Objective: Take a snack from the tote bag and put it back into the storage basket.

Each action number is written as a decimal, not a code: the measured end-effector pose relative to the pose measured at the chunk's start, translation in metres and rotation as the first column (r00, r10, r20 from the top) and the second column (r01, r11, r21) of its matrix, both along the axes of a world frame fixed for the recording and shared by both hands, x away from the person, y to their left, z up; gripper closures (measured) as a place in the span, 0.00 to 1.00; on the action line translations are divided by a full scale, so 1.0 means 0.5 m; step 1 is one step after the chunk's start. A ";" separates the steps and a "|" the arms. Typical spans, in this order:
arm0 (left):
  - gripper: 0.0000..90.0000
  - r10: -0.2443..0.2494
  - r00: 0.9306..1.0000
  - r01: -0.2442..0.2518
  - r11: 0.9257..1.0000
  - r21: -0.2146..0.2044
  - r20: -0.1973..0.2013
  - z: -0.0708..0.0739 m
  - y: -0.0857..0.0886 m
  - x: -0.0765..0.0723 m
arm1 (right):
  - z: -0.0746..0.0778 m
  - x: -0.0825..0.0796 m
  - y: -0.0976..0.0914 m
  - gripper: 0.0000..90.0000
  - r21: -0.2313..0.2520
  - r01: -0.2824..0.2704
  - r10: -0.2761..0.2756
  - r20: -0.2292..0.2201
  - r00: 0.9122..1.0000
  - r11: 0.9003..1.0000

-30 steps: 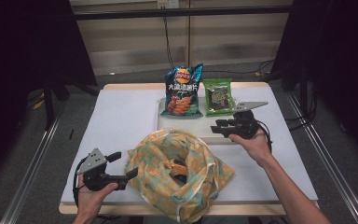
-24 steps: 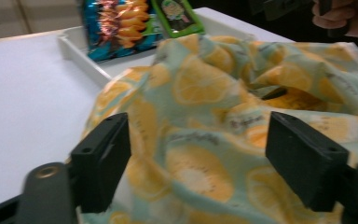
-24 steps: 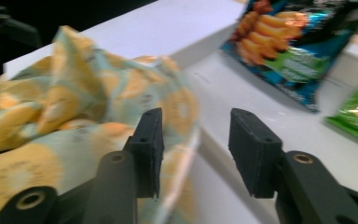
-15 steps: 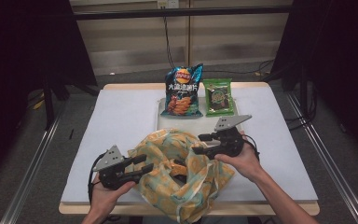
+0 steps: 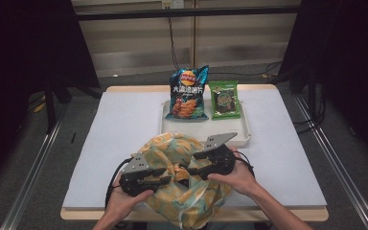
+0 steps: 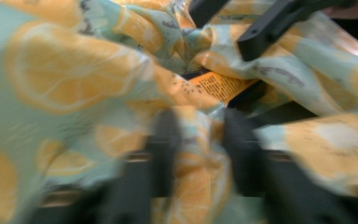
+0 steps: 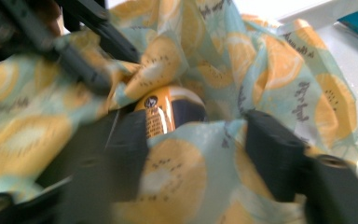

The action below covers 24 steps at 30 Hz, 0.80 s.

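Bag (image 5: 184,189) of thin cloth printed with orange slices sits crumpled at the lower centre of the high view, on the near edge of the white table (image 5: 124,129); an orange packet (image 7: 161,114) shows in its open mouth. The left gripper (image 5: 165,176) comes in from the lower left, its jaws just closing and now pinching a fold of the bag's rim. The right gripper (image 5: 191,167) faces it from the right, jaws spread with cloth between them, not pinched. Behind the bag a white tray (image 5: 242,139) holds a blue chip bag (image 5: 188,93) and a green snack packet (image 5: 224,99), both just beyond the grippers.
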<state>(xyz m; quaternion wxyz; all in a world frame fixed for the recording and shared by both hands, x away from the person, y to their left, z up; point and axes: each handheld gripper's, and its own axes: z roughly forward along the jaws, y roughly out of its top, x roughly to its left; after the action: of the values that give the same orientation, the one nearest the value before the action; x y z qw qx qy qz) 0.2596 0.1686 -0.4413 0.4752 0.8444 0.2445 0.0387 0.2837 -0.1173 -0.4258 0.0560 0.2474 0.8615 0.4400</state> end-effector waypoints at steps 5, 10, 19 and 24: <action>1.00 0.008 1.000 -0.008 1.000 -0.010 -0.018 0.004 0.027 -0.006 | -0.018 -0.008 -0.009 0.78 -0.025 -0.001 0.001 -0.009 1.000 1.000; 1.00 0.053 0.998 -0.053 0.999 -0.009 -0.038 0.004 0.056 -0.017 | -0.016 -0.019 -0.030 1.00 0.013 -0.006 0.006 -0.011 1.000 1.000; 1.00 0.105 0.993 -0.106 0.994 -0.017 -0.060 -0.004 0.100 -0.042 | -0.018 -0.038 -0.087 1.00 0.009 0.050 -0.050 -0.015 0.999 0.999; 1.00 0.118 0.991 -0.118 0.993 0.000 -0.057 -0.008 0.120 -0.056 | -0.014 -0.055 -0.107 1.00 -0.004 0.065 -0.065 -0.001 0.998 0.998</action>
<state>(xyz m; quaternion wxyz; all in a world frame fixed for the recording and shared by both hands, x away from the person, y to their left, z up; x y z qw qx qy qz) 0.2316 0.2286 -0.4455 0.4662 0.8285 0.3075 0.0422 0.2564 -0.1706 -0.4329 0.0704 0.2754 0.8539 0.4360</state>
